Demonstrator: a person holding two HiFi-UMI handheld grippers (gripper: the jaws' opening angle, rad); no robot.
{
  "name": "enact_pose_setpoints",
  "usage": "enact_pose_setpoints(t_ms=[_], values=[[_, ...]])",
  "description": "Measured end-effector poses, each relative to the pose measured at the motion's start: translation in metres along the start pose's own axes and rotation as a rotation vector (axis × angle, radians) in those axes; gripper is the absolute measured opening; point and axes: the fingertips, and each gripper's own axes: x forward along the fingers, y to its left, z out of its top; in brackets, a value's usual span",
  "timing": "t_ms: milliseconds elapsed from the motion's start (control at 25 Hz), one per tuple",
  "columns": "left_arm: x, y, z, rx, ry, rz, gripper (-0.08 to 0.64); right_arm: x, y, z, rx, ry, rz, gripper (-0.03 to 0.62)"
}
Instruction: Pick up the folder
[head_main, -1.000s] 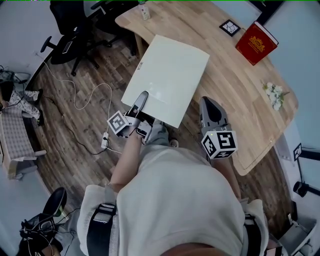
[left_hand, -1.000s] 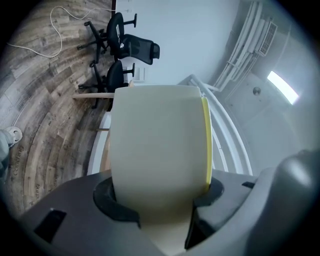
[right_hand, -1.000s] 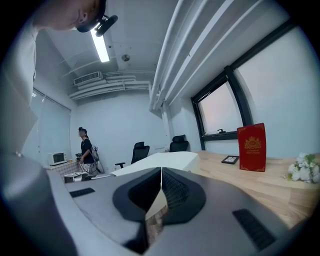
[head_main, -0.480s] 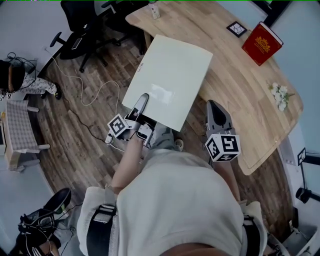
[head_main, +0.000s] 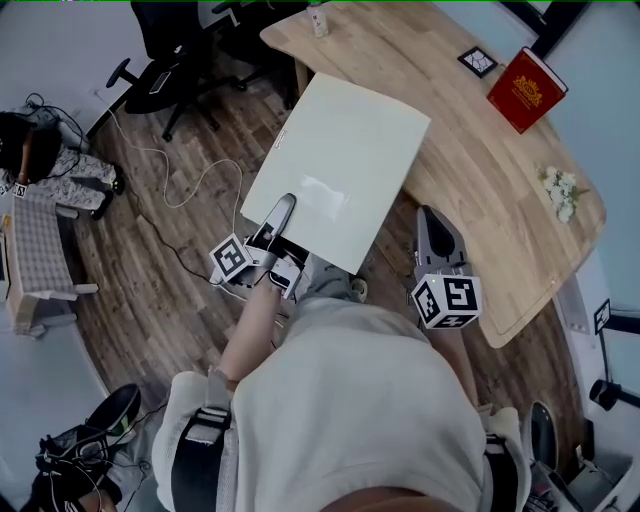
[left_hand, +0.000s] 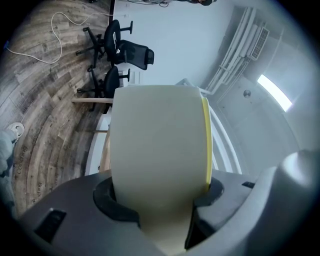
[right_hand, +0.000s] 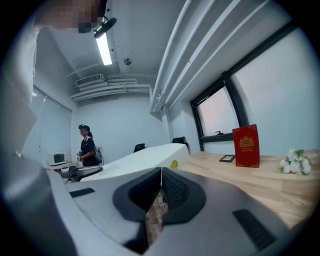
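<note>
Head view looks steeply down; all 3 views share the folder (head_main: 340, 160).

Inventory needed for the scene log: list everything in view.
folder: one, cream, held over the table's left edge
table: one, light wood, right side
book: one, red, upright, table's far side
picture frame: one, black, beside the book
flowers: one bunch, white, table's right edge
bottle: one, pale, table's far end
office chairs: at least two, black, upper left
cable: one, white, on the floor
left gripper: grey, jaws shut on the folder
right gripper: grey, jaws together, empty
</note>
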Motion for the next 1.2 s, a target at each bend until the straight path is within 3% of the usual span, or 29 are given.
enact_pose_setpoints(t_ms=[1200], values=[[0.0071,0.0034,-0.0054,-0.023,0.013,-0.014,0.279,-0.0029,-0.0015,0.0062,-0.028,-0.003,-0.013,0.018]])
